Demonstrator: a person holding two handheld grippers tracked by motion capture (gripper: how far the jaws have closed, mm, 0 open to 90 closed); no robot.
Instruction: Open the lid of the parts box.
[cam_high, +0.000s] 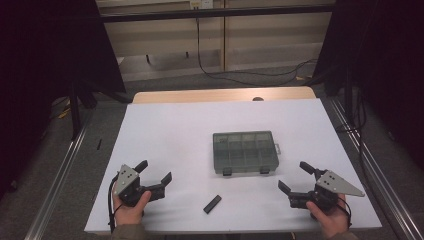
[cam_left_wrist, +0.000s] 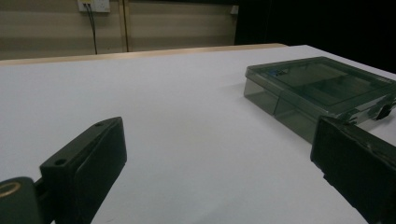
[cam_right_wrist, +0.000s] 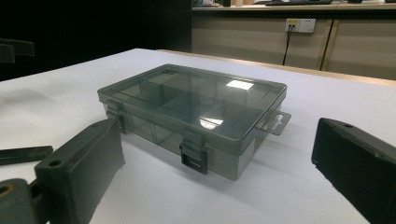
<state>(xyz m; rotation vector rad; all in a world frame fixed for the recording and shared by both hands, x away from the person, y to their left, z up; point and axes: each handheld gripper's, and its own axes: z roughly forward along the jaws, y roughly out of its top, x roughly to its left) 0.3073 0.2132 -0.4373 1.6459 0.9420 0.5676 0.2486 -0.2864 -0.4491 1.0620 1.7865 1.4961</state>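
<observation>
A smoky clear compartment box (cam_high: 245, 152) with its lid down and two front latches lies right of the table's middle. A small black bar (cam_high: 212, 204) lies in front of it, near the front edge. At the front left a hand holds my left gripper (cam_high: 155, 172), open with nothing between its jaws; in the left gripper view the box (cam_left_wrist: 322, 93) lies ahead to the right of that gripper (cam_left_wrist: 219, 172). At the front right my right gripper (cam_high: 296, 176) stands open and empty too. In the right gripper view the box (cam_right_wrist: 196, 107) lies just beyond that gripper (cam_right_wrist: 215, 182), and the bar (cam_right_wrist: 23, 154) is at the left edge.
The white table top (cam_high: 170, 130) has a wooden strip along its far edge. Dark curtains and stands flank the table on both sides. Cables run over the floor behind it. Metal rails (cam_high: 60, 175) run along the floor beside the table.
</observation>
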